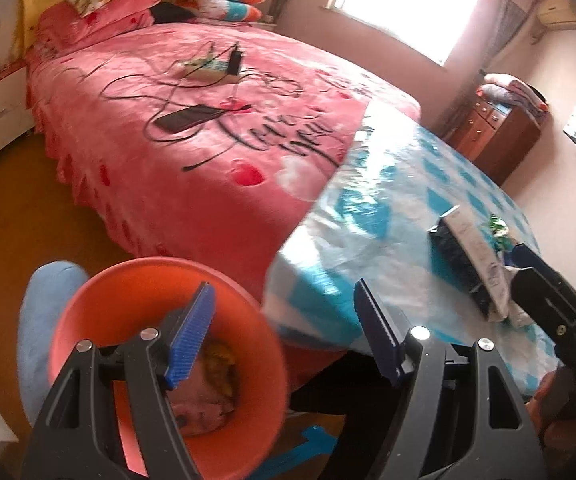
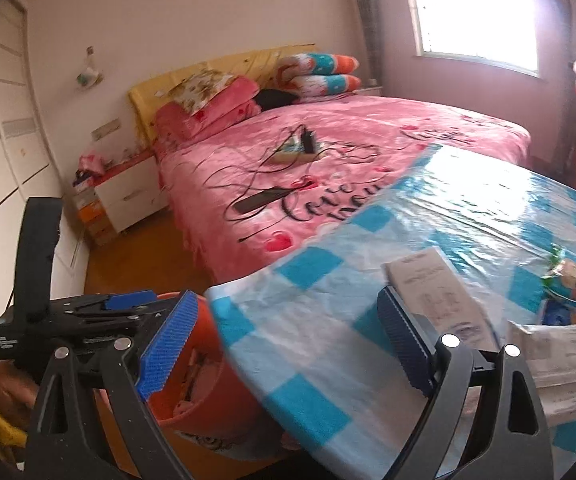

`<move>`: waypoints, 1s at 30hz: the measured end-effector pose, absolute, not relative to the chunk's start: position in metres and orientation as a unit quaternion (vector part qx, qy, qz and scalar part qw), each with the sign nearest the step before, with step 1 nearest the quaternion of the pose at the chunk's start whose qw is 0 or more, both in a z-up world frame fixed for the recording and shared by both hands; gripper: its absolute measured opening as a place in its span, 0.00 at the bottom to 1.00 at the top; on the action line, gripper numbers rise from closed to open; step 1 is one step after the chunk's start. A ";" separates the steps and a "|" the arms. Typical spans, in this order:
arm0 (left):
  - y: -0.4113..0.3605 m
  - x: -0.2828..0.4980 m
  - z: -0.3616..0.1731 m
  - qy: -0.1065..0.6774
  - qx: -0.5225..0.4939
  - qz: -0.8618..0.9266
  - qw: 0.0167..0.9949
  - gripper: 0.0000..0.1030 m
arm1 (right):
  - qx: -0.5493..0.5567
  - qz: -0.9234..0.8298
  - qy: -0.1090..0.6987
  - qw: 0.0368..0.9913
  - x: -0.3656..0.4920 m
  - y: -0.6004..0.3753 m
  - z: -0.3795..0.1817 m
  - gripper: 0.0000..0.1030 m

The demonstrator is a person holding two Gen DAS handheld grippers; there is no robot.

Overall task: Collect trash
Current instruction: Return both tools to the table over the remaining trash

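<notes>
Ridged blue pads (image 1: 192, 336), round orange bucket (image 1: 88, 320)

Pink bed (image 2: 367, 152) with stacked pillows (image 2: 319, 70), bright window (image 2: 475, 12), white nightstand (image 2: 128, 196), wooden dresser (image 1: 495, 128)

The round plastic bin (image 1: 100, 304) was orange. The glossy tablecloth (image 2: 367, 320) bore blue and white checks. The pink bedspread (image 1: 176, 152) carried black script and red hearts.
</notes>
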State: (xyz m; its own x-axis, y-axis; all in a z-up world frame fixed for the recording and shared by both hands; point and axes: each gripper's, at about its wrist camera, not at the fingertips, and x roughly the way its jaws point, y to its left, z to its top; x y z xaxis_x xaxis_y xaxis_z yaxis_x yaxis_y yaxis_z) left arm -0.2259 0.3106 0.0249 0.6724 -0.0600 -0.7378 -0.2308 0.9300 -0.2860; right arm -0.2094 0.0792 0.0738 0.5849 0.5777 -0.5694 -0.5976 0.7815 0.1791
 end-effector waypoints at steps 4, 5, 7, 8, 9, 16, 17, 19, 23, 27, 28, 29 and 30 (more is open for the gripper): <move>0.288 -0.212 0.033 0.400 -0.175 0.024 0.899 0.70 | 0.001 0.313 0.305 0.899 -0.203 0.057 0.077 0.87; 0.283 -0.210 0.033 0.401 -0.174 0.019 0.899 0.70 | 0.004 0.307 0.303 0.902 -0.201 0.052 0.078 0.87; 0.273 -0.205 0.035 0.402 -0.171 0.009 0.899 0.71 | 0.010 0.297 0.297 0.907 -0.200 0.042 0.079 0.87; 0.266 -0.202 0.037 0.404 -0.169 0.003 0.899 0.71 | 0.013 0.292 0.296 0.910 -0.199 0.037 0.079 0.87; 0.259 -0.198 0.039 0.405 -0.167 -0.003 0.899 0.71 | 0.016 0.288 0.295 0.911 -0.198 0.032 0.079 0.87; 0.219 -0.181 0.049 0.404 -0.146 -0.039 0.902 0.71 | 0.038 0.258 0.281 0.924 -0.190 -0.005 0.083 0.87; 0.215 -0.179 0.050 0.404 -0.142 -0.042 0.902 0.71 | 0.040 0.254 0.278 0.925 -0.189 -0.009 0.083 0.87; 0.201 -0.174 0.053 0.405 -0.134 -0.051 0.903 0.71 | 0.045 0.243 0.274 0.930 -0.187 -0.021 0.084 0.87; 0.182 -0.166 0.056 0.408 -0.122 -0.064 0.903 0.71 | 0.057 0.227 0.269 0.934 -0.183 -0.045 0.083 0.87; 0.159 -0.160 0.059 0.410 -0.106 -0.078 0.903 0.71 | 0.073 0.212 0.267 0.937 -0.177 -0.067 0.082 0.87; 0.154 -0.158 0.060 0.410 -0.102 -0.081 0.903 0.71 | 0.079 0.207 0.267 0.938 -0.176 -0.074 0.082 0.87; 0.147 -0.156 0.060 0.411 -0.098 -0.085 0.902 0.71 | 0.083 0.205 0.267 0.938 -0.174 -0.078 0.082 0.87; 0.143 -0.155 0.060 0.412 -0.096 -0.087 0.902 0.71 | 0.087 0.203 0.267 0.938 -0.173 -0.083 0.082 0.87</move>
